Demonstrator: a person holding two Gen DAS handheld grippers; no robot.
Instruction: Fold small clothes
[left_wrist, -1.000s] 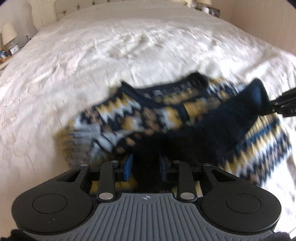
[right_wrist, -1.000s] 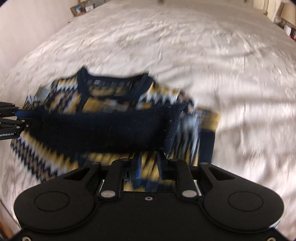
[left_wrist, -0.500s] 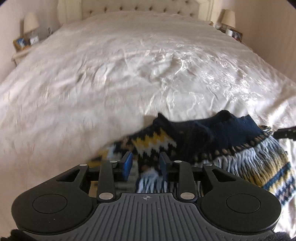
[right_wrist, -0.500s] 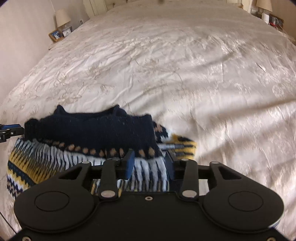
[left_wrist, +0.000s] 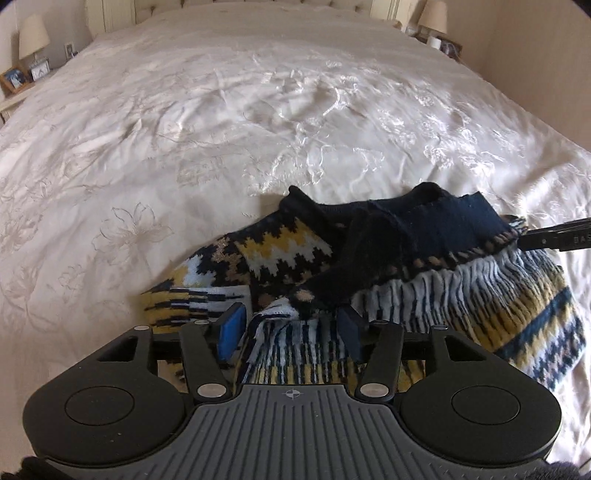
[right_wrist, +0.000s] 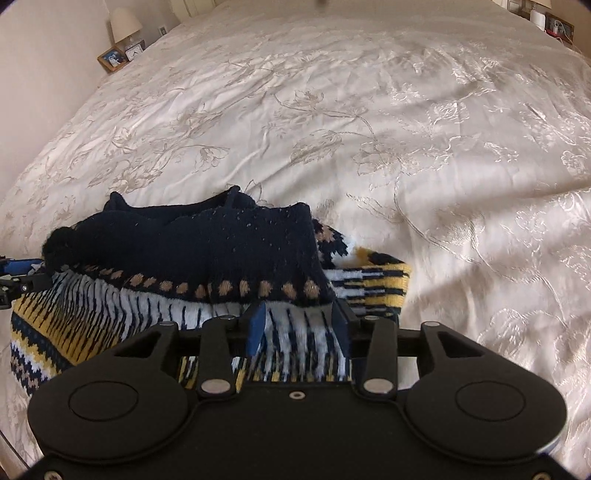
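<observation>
Release step of the fold: navy, yellow and white patterned knit sweater (left_wrist: 424, 266) lies doubled over on cream embroidered bedspread (left_wrist: 221, 110), lower centre of both views, left gripper (left_wrist: 290, 328) and right gripper (right_wrist: 299, 328) jaws just opening, part-open, sweater between unpinched; next, likely back off, re-grip for another fold.

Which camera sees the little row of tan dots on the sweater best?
The right wrist view: the tan dots run in a full, sharp row across the sweater. The left wrist view shows only a short, slanted stretch of them.
</observation>
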